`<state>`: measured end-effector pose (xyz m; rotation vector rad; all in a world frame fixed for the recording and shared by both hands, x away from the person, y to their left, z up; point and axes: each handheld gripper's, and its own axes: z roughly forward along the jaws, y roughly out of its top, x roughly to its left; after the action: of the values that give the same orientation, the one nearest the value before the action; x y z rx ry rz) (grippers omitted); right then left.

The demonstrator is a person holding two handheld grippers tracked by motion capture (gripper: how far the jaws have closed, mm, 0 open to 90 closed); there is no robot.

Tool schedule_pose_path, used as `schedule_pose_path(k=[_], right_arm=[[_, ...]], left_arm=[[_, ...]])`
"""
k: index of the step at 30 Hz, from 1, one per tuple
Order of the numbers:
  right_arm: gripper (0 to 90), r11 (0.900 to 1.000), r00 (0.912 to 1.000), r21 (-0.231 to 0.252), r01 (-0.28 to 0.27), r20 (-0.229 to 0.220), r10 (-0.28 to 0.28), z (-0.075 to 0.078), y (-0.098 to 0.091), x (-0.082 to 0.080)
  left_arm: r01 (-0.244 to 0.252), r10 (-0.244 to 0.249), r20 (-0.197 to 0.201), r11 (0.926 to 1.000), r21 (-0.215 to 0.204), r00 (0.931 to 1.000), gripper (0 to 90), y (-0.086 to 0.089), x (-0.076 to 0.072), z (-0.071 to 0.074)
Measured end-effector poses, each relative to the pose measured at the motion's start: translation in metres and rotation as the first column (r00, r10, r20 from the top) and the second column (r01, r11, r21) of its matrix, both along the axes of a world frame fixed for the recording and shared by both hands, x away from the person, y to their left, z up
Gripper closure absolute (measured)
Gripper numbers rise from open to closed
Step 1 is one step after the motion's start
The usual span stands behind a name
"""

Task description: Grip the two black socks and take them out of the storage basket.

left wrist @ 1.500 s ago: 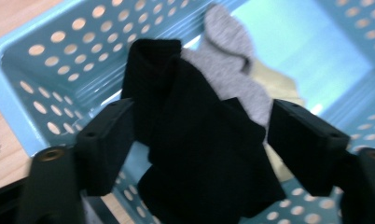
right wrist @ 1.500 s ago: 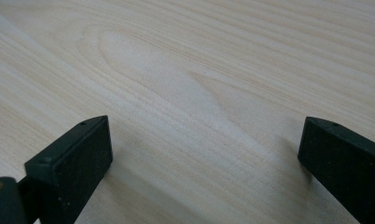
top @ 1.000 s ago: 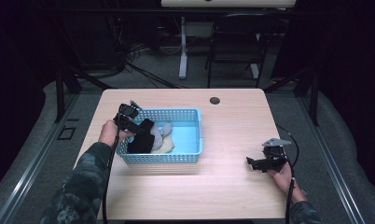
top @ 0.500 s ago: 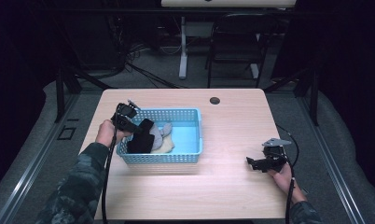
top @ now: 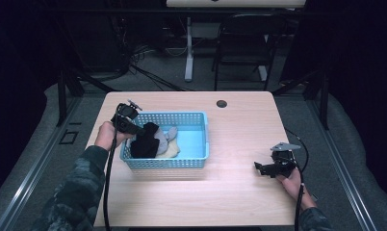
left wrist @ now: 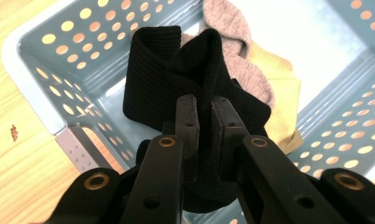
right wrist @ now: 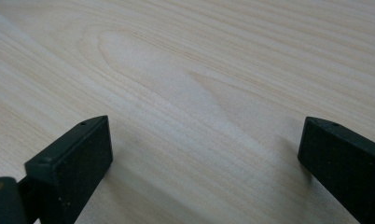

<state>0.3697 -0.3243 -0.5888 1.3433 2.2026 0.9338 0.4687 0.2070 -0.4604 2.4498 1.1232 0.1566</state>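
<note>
Pale wooden table (top: 239, 144), blue basket (top: 201, 139) at its left: my left claw (left wrist: 205, 109) has just pinched the black sock (left wrist: 153, 88) inside it, not yet lifted out. Grey sock (left wrist: 232, 28) and yellow cloth (left wrist: 279, 102) remain; my right claw (right wrist: 204, 149) waits open, near right.

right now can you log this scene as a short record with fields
left gripper: shut on the black sock, over the blue basket
right gripper: open, holding nothing, low over the bare table
in basket: grey sock and yellow cloth under the black sock
basket position: left half of the table
</note>
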Motion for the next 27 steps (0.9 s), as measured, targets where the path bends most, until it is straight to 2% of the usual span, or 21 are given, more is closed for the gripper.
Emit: schedule_pose_path(k=[11,19,27], right_arm=[[2.4,1.0000,1.0000,0.000,0.000,0.000,0.000,0.000,0.000,0.000],[2.4,1.0000,1.0000,0.000,0.000,0.000,0.000,0.000,0.000,0.000],[2.3,1.0000,1.0000,0.000,0.000,0.000,0.000,0.000,0.000,0.000]], left_arm=[[0.015,-0.015,0.000,0.9999,0.008,0.9999,82.7,-0.004,0.000,0.002],[0.031,-0.031,0.035,0.9995,0.005,0.9989,82.7,-0.010,0.002,0.017],[0.047,-0.047,0.051,0.9989,0.004,0.9976,82.7,-0.017,0.005,0.034]])
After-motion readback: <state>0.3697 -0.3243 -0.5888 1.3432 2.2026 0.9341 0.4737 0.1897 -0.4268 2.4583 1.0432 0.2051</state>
